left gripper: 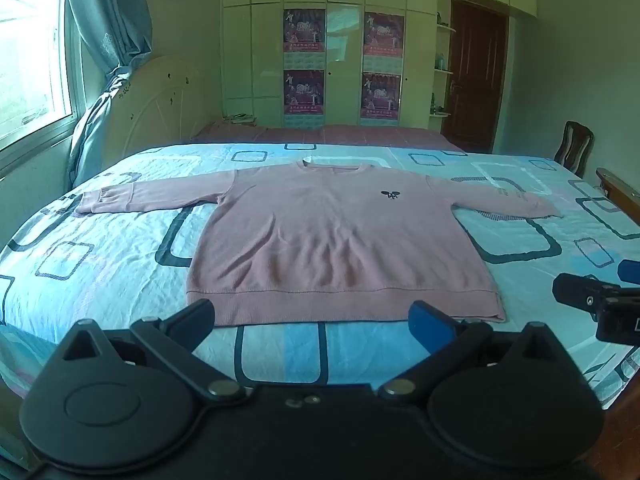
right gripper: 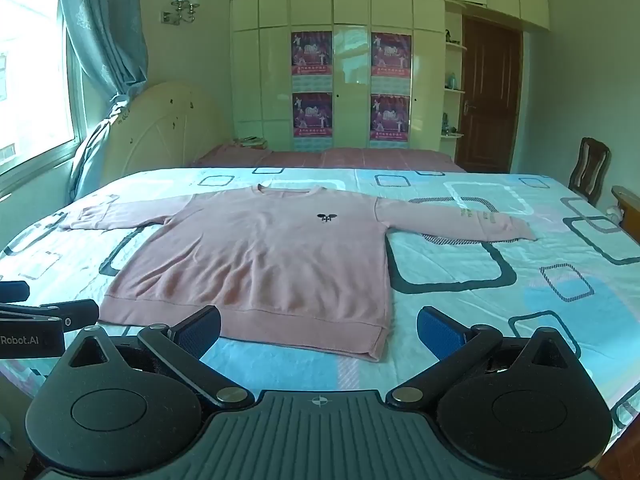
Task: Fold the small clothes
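Two grippers are held just short of the near edge of the bed (left gripper: 120,248), and neither is grasping anything. The left gripper (left gripper: 312,316) is seen with its jaws spread wide, the gap framing the hem of the pink sweatshirt (left gripper: 332,232); the right gripper (right gripper: 318,330) is likewise released, its jaws apart on either side of the near right corner of the hem. No contact with the cloth can be made out in either view.

The sweatshirt is laid flat, face up, on the blue patterned bedsheet (right gripper: 460,300), with the neckline at the far side and the ribbed hem nearest. Both sleeves are stretched outward, one to the left and one to the right, and a small dark emblem (right gripper: 327,218) is shown on the chest.

The garment is judged to be light, soft and limp: it would sag and drape wherever it is not supported, and a lifted edge would be followed by the rest of the cloth. Some drag on the sheet is to be expected, so wrinkles could be pulled into both. A firm hold is best taken on the thicker parts, namely the ribbed hem corners, the cuffs or the shoulder seams. No fold is yet made; a sleeve cuff and its shoulder would probably be taken first.
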Tool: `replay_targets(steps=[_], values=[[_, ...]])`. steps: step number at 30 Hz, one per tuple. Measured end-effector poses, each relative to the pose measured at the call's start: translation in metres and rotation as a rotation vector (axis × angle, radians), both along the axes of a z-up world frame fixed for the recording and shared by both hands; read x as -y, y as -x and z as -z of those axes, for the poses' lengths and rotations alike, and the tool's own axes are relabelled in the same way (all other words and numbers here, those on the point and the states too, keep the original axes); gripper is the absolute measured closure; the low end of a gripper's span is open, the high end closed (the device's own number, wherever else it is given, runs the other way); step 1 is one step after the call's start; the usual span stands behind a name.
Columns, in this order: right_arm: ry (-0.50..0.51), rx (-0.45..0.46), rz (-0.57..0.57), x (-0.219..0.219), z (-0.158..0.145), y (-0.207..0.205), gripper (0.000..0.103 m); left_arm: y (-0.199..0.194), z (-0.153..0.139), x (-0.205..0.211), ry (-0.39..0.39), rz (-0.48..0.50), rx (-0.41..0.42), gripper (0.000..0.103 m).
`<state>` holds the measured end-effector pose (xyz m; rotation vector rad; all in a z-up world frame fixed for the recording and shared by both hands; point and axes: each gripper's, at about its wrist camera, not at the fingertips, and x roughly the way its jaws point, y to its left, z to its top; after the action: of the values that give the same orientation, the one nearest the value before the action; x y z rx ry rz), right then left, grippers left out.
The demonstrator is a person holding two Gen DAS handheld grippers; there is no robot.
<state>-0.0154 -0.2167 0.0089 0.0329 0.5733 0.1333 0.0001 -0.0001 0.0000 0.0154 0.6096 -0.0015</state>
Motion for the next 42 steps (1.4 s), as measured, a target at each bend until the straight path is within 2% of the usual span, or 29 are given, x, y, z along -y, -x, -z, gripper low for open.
replay_targets(steps=[32,42], values=[[-0.002,-0.002,-0.001,0.0029,-0.0015,0.0009,0.000,-0.0004,0.0008,0.0002,-0.004,0.000,0.013,0.001],[0.004,0.004,-0.001,-0.0027,-0.0043,0.0017,0.000,-0.0001,0.0011,0.0007,0.002,0.003,-0.009,0.001]])
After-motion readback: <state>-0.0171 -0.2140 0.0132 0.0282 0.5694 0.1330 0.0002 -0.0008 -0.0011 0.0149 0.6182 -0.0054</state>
